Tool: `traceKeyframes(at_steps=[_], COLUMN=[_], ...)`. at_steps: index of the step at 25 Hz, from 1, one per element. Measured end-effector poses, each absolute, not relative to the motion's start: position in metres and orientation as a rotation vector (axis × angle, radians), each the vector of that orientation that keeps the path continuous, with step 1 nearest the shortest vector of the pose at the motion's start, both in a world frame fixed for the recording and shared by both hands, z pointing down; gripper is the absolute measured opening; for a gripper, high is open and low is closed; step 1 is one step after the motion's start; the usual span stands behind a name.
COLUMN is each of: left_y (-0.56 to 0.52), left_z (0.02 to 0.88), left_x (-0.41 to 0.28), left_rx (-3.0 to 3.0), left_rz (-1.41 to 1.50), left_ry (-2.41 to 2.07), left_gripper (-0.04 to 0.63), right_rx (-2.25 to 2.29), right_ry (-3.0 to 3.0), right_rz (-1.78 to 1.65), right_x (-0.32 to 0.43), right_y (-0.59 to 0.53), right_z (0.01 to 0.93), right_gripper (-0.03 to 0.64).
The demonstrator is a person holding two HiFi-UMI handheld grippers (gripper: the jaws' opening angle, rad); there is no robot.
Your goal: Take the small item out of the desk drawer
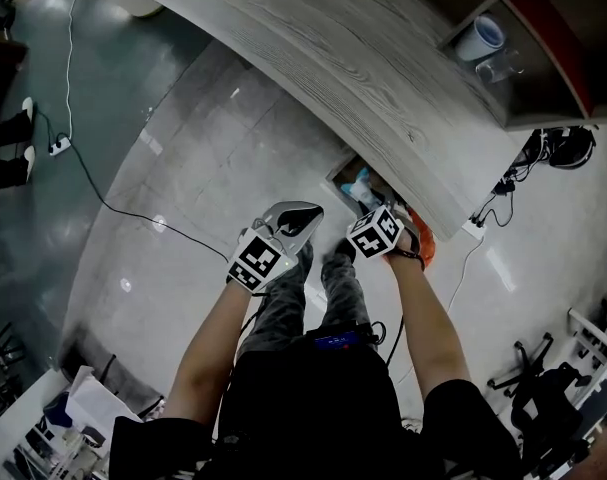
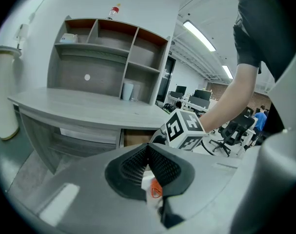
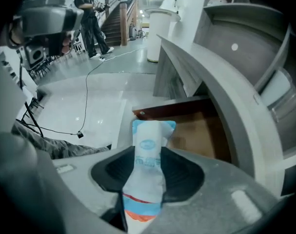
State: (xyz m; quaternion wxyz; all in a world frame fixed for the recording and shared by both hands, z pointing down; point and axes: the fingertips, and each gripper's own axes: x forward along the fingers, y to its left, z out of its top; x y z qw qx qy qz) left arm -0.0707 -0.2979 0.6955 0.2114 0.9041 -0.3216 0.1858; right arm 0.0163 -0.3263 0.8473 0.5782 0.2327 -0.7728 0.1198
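A white and blue packet [image 3: 150, 135] stands upright between the pads of my right gripper [image 3: 148, 174], which is shut on it. Behind it lies the open brown drawer [image 3: 196, 130] under the grey desk [image 3: 221, 82]. In the head view my right gripper [image 1: 368, 208] hangs over the drawer [image 1: 345, 176] at the desk's [image 1: 383, 78] edge, with the packet's [image 1: 361, 188] top showing. My left gripper [image 1: 301, 214] sits just left of it, away from the drawer. Its jaws meet at the tip with nothing held [image 2: 148, 152].
A shelf unit [image 1: 543, 58] with cups [image 1: 481, 40] stands on the desk's far side. A cable [image 1: 113, 203] and a power strip [image 1: 58, 146] lie on the floor at left. Office chairs [image 1: 543, 388] stand at right. A person [image 3: 91, 18] stands far off.
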Motion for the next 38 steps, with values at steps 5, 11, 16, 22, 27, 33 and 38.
traceKeyframes(at_steps=[5, 11, 16, 22, 27, 33, 38], left_y=[-0.297, -0.295, -0.293, -0.294, -0.294, -0.303, -0.31], left_z=[0.678, 0.65, 0.625, 0.597, 0.57, 0.547, 0.537], left_x=[-0.066, -0.059, -0.051, -0.037, -0.021, -0.012, -0.006], left_rx=[2.532, 2.564, 2.59, 2.615, 2.642, 2.693, 2.706], left_rz=[0.51, 0.508, 0.49, 0.449, 0.38, 0.336, 0.3], left_ry=[-0.898, -0.915, -0.929, -0.923, -0.901, -0.894, -0.879], left_gripper=[0.003, 0.003, 0.003, 0.003, 0.003, 0.003, 0.003], right_rx=[0.562, 0.557, 0.575, 0.656, 0.779, 0.962, 1.065], right_ry=[-1.861, -1.952, -2.032, -2.109, -2.189, -2.322, -2.409], right_rz=[0.289, 0.274, 0.273, 0.309, 0.355, 0.439, 0.518], right_x=[0.016, 0.017, 0.023, 0.043, 0.06, 0.075, 0.083], right_y=[-0.318, -0.31, -0.301, -0.296, -0.299, -0.31, -0.32], right_z=[0.815, 0.763, 0.713, 0.664, 0.624, 0.577, 0.551], right_gripper=[0.167, 0.167, 0.167, 0.167, 0.167, 0.167, 0.167])
